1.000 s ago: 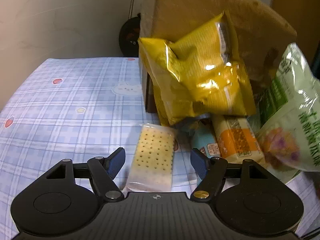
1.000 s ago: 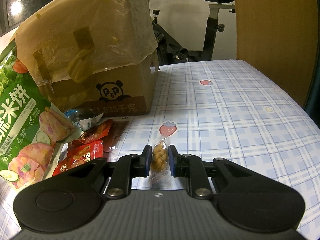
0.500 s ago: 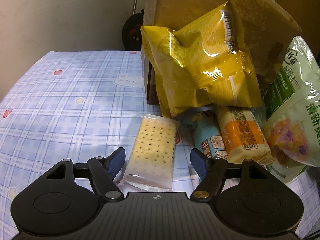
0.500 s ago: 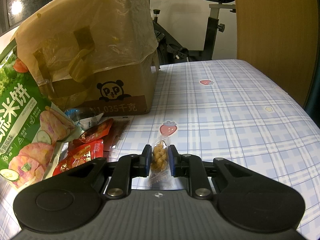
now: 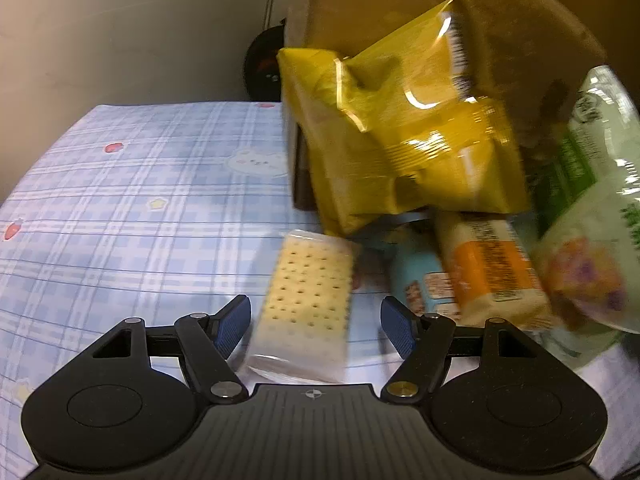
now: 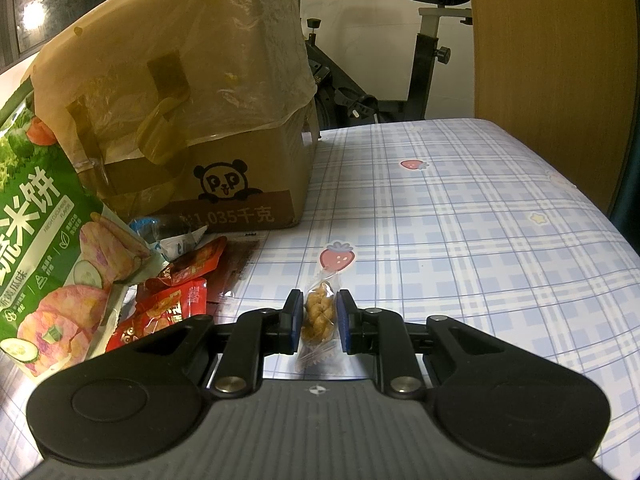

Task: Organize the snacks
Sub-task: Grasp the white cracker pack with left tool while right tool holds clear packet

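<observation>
Your left gripper point(image 5: 316, 326) has its fingers spread wide, with the cracker pack point(image 5: 304, 308) lying between them on the cloth point(image 5: 132, 216), touching neither pad. Over the last second the view has wobbled: the pack slid a little nearer half a second ago, and now sits much as it did at the start, with the picture smeared by motion. So you are still adjusting your line on it, not closing; the grasp is not yet made. The pack's far end lies just under the yellow bag point(image 5: 400, 140), which leans on the box point(image 5: 520, 32), so a careless pull could drag that bag down.

Your right gripper point(image 6: 319, 320) stays clenched on the twist snack point(image 6: 319, 314), held by its middle just above the cloth, wrapper ends sticking out front and back. Nothing there has shifted in the last second. That hand is waiting, I judge, while the left one settles. The green bag point(image 6: 44, 248) and red packets point(image 6: 176, 292) remain piled beside the box, unsorted.
</observation>
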A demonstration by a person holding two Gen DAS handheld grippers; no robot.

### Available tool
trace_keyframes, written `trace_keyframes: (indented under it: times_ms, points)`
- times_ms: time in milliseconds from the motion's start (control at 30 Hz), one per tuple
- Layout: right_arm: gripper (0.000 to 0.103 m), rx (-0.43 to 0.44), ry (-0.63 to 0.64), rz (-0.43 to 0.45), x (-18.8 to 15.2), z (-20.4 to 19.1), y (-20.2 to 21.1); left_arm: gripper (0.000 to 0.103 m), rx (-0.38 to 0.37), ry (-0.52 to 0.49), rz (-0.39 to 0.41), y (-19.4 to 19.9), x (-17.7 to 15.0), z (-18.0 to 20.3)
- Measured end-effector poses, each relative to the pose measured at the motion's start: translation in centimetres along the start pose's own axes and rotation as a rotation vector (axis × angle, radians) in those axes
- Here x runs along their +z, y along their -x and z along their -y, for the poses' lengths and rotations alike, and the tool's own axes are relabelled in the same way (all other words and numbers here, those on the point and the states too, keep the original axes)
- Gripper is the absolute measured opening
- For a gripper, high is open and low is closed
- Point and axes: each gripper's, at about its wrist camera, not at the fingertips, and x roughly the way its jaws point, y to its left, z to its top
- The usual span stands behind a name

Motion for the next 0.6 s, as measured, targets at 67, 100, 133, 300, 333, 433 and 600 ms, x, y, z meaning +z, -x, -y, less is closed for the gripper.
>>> trace_keyframes:
  times_ms: [67,100,133,300,333,433,600]
  points:
    - [0.020,0.000,0.000,0.000,0.0,0.0,0.0,0.074,0.026,0.021,-0.004,-0.5,0.2,-0.6]
    - [0.020,0.000,0.000,0.000,0.0,0.0,0.0,0.074,0.030,0.042,-0.004,-0.8,0.3,-1.0]
    - [0.020,0.000,0.000,0.000,0.0,0.0,0.0,0.074,0.026,0.061,-0.005,-1.0,0.5,-1.5]
    - [0.020,-0.001,0.003,-0.001,0.0,0.0,0.0,0.065,0.015,0.045,0.022,-1.4,0.5,-1.4]
    - [0.020,-0.001,0.004,-0.001,0.0,0.0,0.0,0.050,-0.002,0.034,0.028,-1.3,0.4,-1.3]
    - [0.020,-0.004,0.009,-0.002,0.0,0.0,0.0,0.050,-0.014,0.020,0.028,-1.2,0.4,-0.7]
    - [0.020,-0.009,0.021,-0.005,0.0,0.0,0.0,0.050,-0.026,0.041,0.031,-0.7,0.0,-1.0]
